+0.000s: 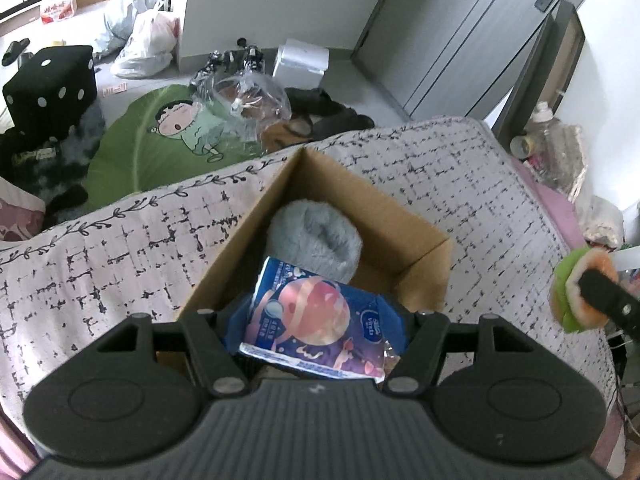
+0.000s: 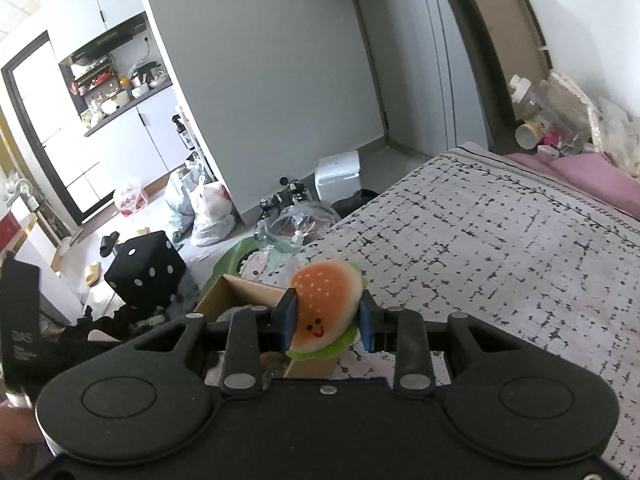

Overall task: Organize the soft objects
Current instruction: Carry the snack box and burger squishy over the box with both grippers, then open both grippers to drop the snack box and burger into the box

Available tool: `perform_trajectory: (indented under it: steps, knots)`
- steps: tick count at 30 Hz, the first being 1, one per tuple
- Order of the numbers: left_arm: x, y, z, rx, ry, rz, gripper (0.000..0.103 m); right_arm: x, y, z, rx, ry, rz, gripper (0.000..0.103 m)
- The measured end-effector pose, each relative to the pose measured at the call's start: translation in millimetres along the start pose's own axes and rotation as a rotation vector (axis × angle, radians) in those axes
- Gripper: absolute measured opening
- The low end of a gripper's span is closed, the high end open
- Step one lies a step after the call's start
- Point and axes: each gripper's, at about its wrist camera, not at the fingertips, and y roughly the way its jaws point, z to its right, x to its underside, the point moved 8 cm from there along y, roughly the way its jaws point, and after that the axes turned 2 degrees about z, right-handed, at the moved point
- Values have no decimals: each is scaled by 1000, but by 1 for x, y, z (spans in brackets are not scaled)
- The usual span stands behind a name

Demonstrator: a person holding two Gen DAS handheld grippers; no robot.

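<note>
Left gripper (image 1: 316,332) closed on a blue tissue pack (image 1: 316,320), held over an open cardboard box (image 1: 420,264) on the bed (image 1: 480,184), grey plush (image 1: 314,240) inside. Right gripper (image 2: 327,322) clamping a burger plush (image 2: 326,304) beside the box.

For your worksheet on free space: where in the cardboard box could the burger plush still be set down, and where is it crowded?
Free: the bare floor of the cardboard box in its right corner, bordered by the grey fluffy roll and the right wall. Crowded: the left and near side, filled by that roll and the blue tissue pack in the left gripper. The right gripper holds the burger plush.
</note>
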Motion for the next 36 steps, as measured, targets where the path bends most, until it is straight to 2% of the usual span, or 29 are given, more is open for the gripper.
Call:
perform_trajectory:
  steps: [3, 6, 16, 26, 36]
  knots:
    - [1, 6, -3, -13, 3, -17, 67, -1, 5, -4, -13, -8, 9, 31]
    - [0, 10, -6, 7, -21, -33, 68, -2, 11, -7, -9, -9, 20, 31]
    - [-6, 0, -7, 39, -28, -4, 69, -1, 30, -17, -39, 7, 36, 31]
    - [-9, -4, -13, 81, -55, 1, 69, 16, 54, -36, -118, 50, -16, 31]
    - [-12, -3, -22, 89, -68, -5, 69, 28, 70, -48, -109, 21, -20, 33]
